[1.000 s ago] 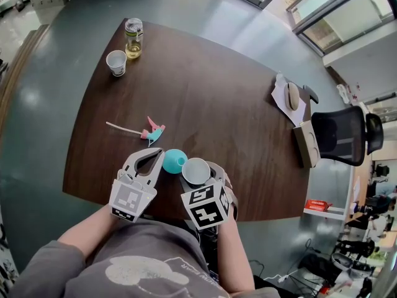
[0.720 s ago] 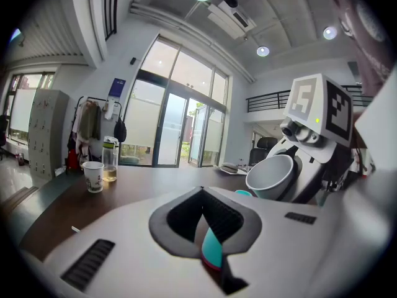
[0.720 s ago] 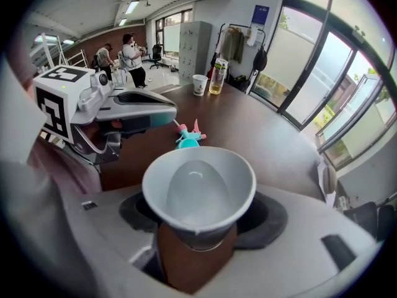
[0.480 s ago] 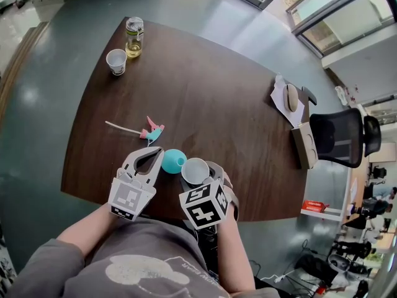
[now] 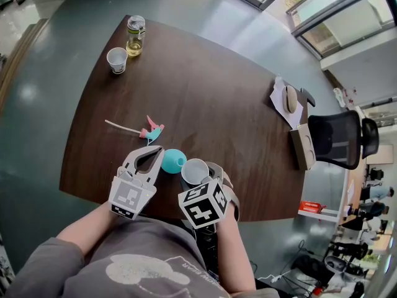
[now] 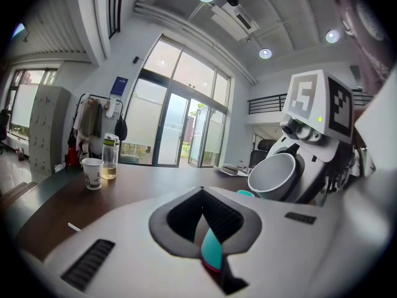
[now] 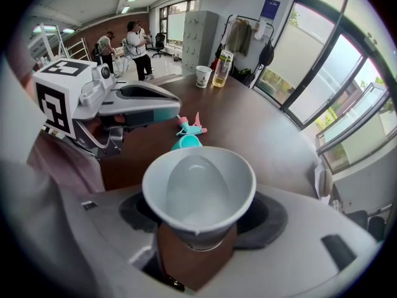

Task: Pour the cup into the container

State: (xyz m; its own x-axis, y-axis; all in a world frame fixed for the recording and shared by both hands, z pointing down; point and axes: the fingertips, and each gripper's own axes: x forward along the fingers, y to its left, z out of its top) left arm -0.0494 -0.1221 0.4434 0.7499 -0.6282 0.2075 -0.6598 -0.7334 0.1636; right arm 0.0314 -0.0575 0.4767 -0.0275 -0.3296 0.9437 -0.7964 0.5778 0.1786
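A white cup [image 5: 195,169] sits between the jaws of my right gripper [image 5: 198,179], which is shut on its lower part just above the table's near edge. In the right gripper view the cup [image 7: 198,188] fills the centre with its mouth towards the camera; I cannot tell what is in it. A small teal container [image 5: 173,160] stands on the table right beside the cup, to its left, and shows beyond the rim [image 7: 186,143]. My left gripper [image 5: 156,156] is shut with its tips next to the teal container [image 6: 246,194]. Nothing is visibly gripped at its tips [image 6: 201,194].
A pink and teal spray nozzle [image 5: 152,131] with a thin tube lies just beyond the teal container. A paper cup [image 5: 116,61] and a bottle of yellow liquid [image 5: 133,36] stand at the far left corner. A mouse on paper [image 5: 291,97] and an office chair [image 5: 341,135] are at the right.
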